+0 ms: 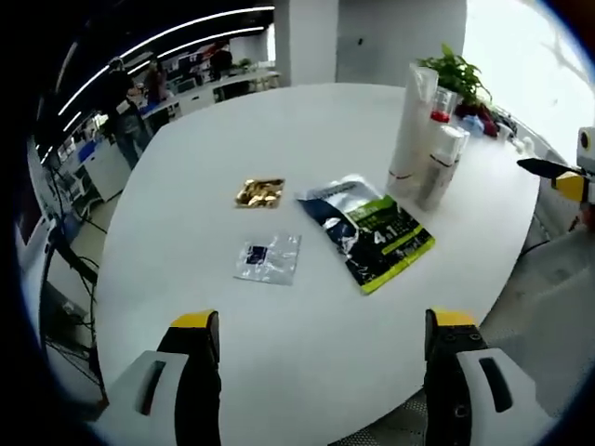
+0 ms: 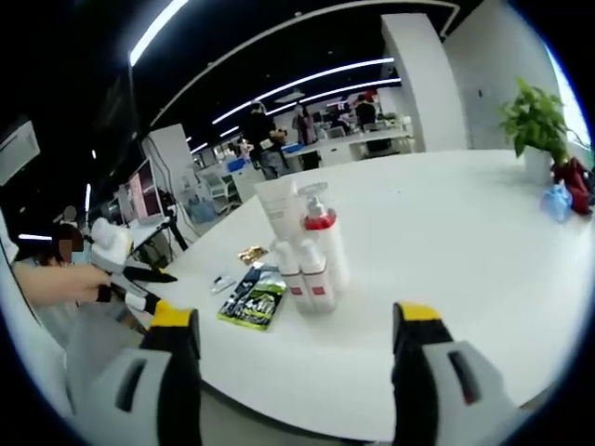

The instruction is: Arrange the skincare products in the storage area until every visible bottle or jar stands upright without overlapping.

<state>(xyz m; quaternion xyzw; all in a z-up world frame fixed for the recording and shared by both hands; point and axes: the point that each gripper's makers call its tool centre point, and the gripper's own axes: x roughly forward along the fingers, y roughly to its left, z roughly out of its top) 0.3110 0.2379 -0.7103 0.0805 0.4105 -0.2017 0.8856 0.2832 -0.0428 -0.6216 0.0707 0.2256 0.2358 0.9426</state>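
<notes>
Left gripper view, left gripper (image 1: 321, 348): jaws spread wide with nothing between them, hovering over the near edge of the white tabletop (image 1: 279, 139).
Clear sachet (image 1: 268, 257): flat on the tabletop, just beyond the left jaw, with a dark label in its middle.
Gold packet (image 1: 259, 192): flat, a little further in from the clear sachet, apart from it.
Dark pouch (image 1: 366, 229): flat, green-and-black printed face up, beyond the right jaw, between the sachets and the bottles.
Skincare cluster (image 1: 426, 139): upright near the far right edge; tall white tube (image 1: 410, 125) foremost, shorter white bottle (image 1: 441, 165) touching or just beside it, a red-capped piece behind.
Potted plant (image 1: 455, 72): behind the cluster at the far edge.
Right gripper (image 1: 565, 178): entering at the right edge of the tabletop, yellow tip showing.
Background: people at desks well beyond the table.

Right gripper view, right gripper (image 2: 297, 358): jaws wide apart, empty, over the near edge of the tabletop (image 2: 446, 242).
Skincare cluster (image 2: 307, 246): standing close together beyond the jaws; pump bottle (image 2: 325, 237) with red collar, two small white bottles in front, white tube (image 2: 279, 212) behind.
Dark pouch (image 2: 252, 299): flat beside the cluster, toward the left edge.
Gold packet (image 2: 250, 253): flat past the pouch.
Left gripper (image 2: 125, 269): off the tabletop's left edge, held in a hand (image 2: 60, 282); jaw state cannot be told from here.
Potted plant (image 2: 535, 125): far right edge.
</notes>
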